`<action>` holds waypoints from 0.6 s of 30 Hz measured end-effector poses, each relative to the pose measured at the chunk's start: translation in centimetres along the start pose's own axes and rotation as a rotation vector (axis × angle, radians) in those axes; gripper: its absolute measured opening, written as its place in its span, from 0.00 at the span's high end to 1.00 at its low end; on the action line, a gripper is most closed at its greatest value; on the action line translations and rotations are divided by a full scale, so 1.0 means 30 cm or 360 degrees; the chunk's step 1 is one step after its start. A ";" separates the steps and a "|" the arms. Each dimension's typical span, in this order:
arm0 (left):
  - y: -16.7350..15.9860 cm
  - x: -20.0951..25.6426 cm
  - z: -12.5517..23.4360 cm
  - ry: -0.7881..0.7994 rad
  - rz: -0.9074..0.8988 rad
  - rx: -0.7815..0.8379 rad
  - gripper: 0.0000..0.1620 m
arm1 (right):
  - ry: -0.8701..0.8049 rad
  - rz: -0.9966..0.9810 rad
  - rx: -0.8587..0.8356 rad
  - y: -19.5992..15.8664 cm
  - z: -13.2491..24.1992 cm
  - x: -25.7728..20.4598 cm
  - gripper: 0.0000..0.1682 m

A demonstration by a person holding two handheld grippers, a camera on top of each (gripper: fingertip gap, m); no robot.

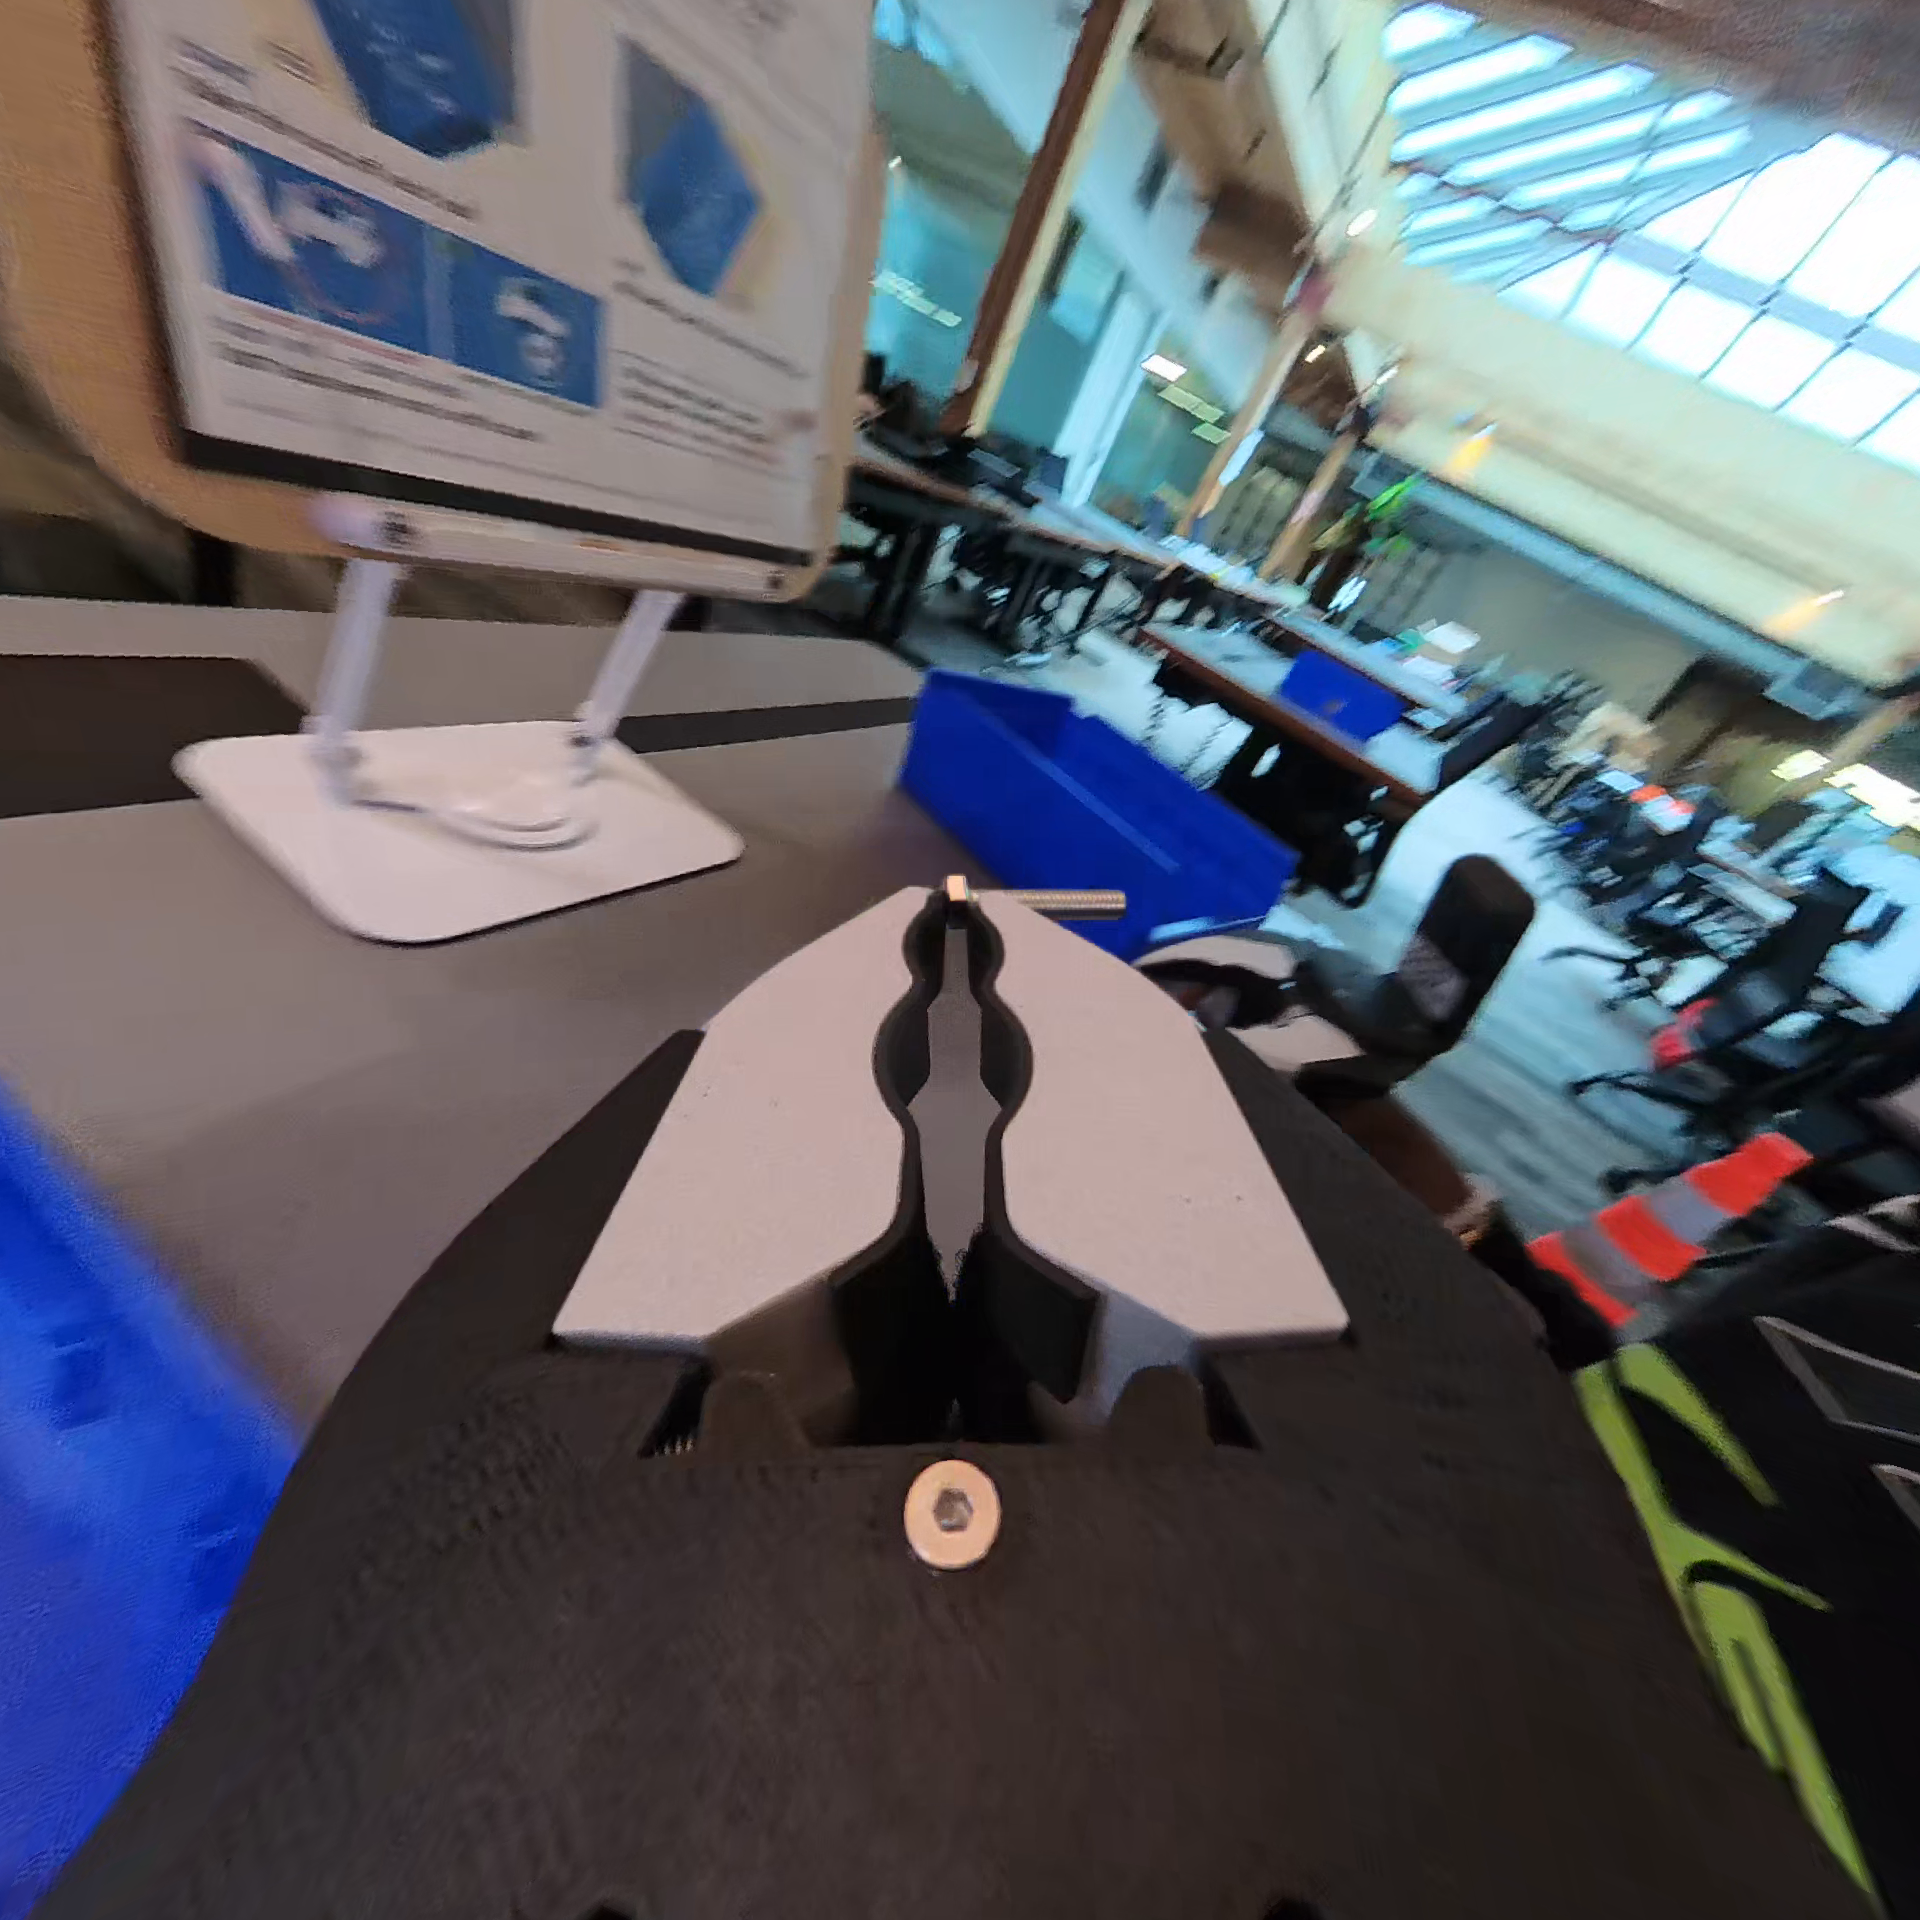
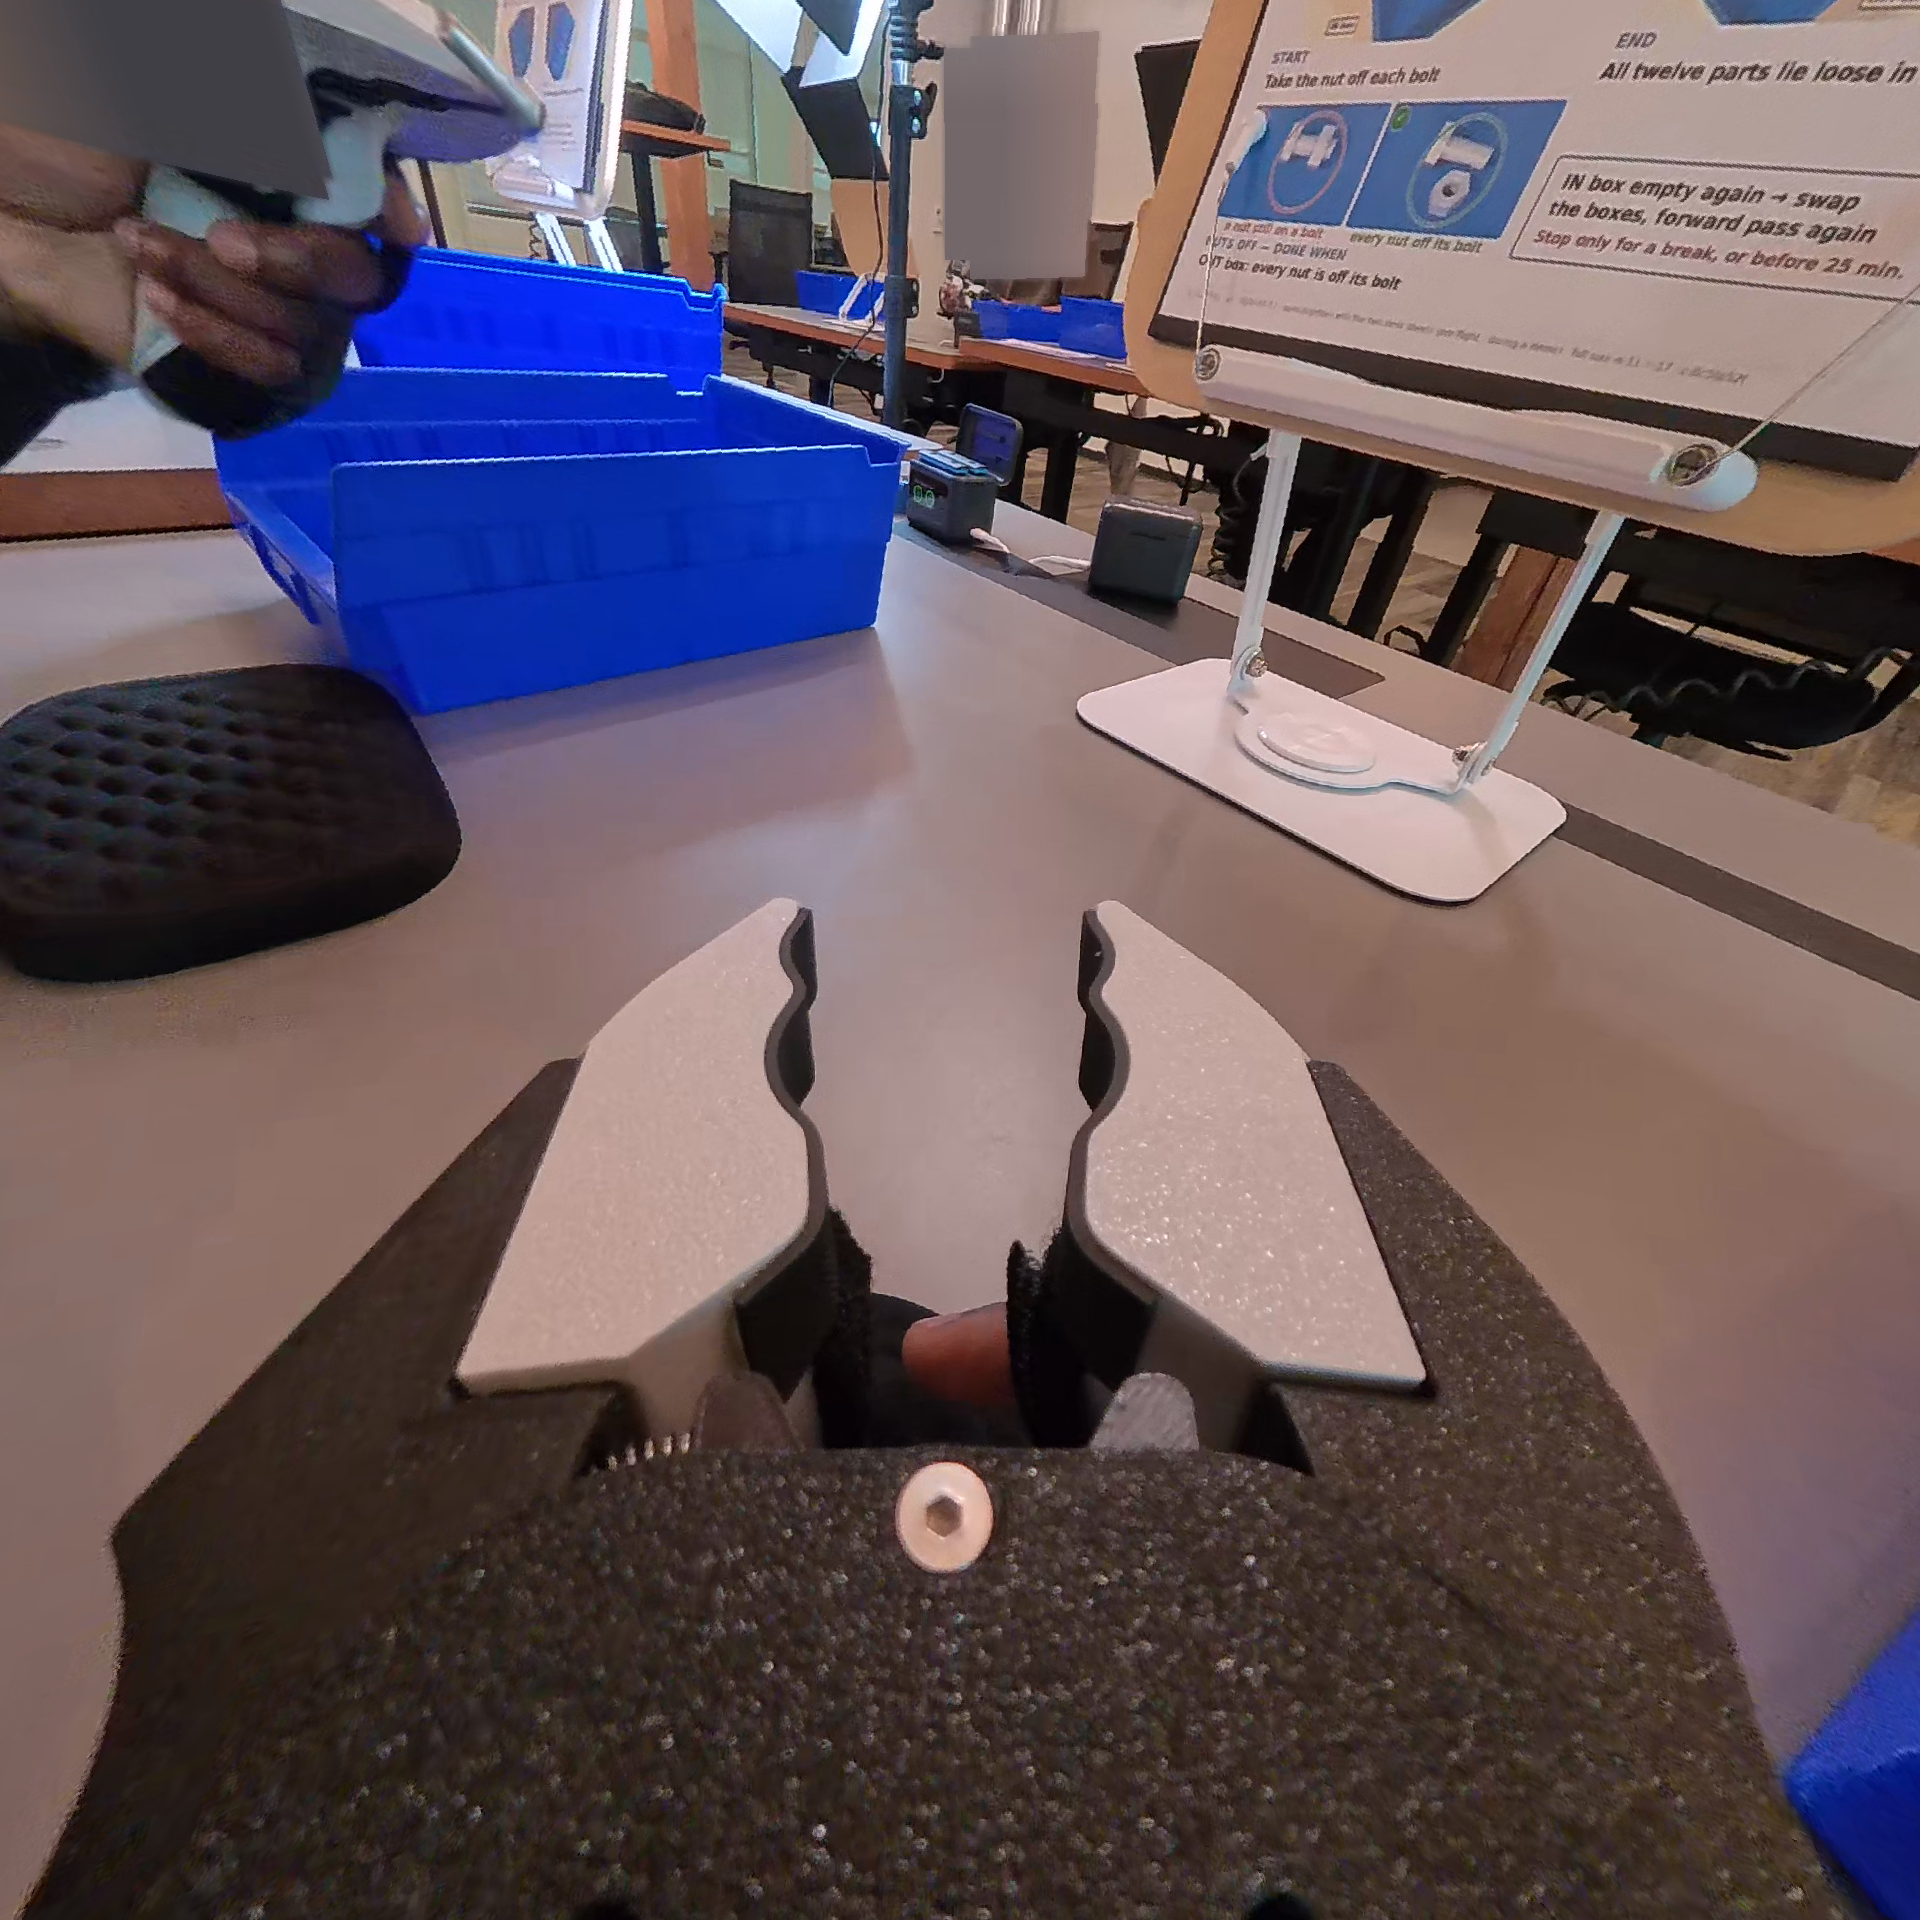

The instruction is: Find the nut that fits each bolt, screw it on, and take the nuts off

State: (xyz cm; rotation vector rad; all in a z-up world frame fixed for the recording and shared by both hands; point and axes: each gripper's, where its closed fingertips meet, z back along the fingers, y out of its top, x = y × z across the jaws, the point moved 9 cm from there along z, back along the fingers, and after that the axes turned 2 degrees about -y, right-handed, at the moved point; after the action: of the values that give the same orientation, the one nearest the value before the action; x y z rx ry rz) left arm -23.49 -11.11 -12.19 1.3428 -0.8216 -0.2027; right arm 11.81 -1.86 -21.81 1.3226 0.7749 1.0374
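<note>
In the left wrist view my left gripper (image 1: 957,914) is shut on a silver bolt (image 1: 1070,901), pinching its head at the fingertips. The threaded shank sticks out level to the right, and the bolt is held up above the grey table (image 1: 364,1039). I see no nut on it. In the right wrist view my right gripper (image 2: 943,930) is open and empty, low over the table (image 2: 935,779). The left gripper (image 2: 416,73) also shows at the top left of that view, held in a hand above a blue bin (image 2: 582,540), with the bolt (image 2: 494,68) sticking out.
A blue bin (image 1: 1049,800) stands at the table's far edge in the left view, another blue shape (image 1: 94,1455) at the near left. A sign on a white stand (image 2: 1340,790) stands at the right. A black padded rest (image 2: 197,810) lies left of the right gripper. Spacing between my two grippers at the tips: around 25 centimetres.
</note>
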 end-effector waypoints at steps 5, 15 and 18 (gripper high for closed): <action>-0.129 0.104 -0.121 -0.0270 0.0313 0.0133 0.97 | 0.0008 0.0054 0.0002 0.001 0.000 -0.010 0.71; -0.383 0.135 -0.274 -0.0479 0.0928 -0.0081 0.98 | 0.0197 0.0274 0.0291 0.047 0.007 -0.080 0.79; -0.420 0.137 -0.290 -0.0488 0.0978 -0.0144 0.98 | 0.0360 0.0316 0.0427 0.077 -0.003 -0.135 0.85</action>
State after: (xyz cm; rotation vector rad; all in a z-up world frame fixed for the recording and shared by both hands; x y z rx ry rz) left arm -11.11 -9.93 -22.03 0.9315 -1.4266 0.0416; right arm 9.84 -5.67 -19.98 1.5509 0.9938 1.2904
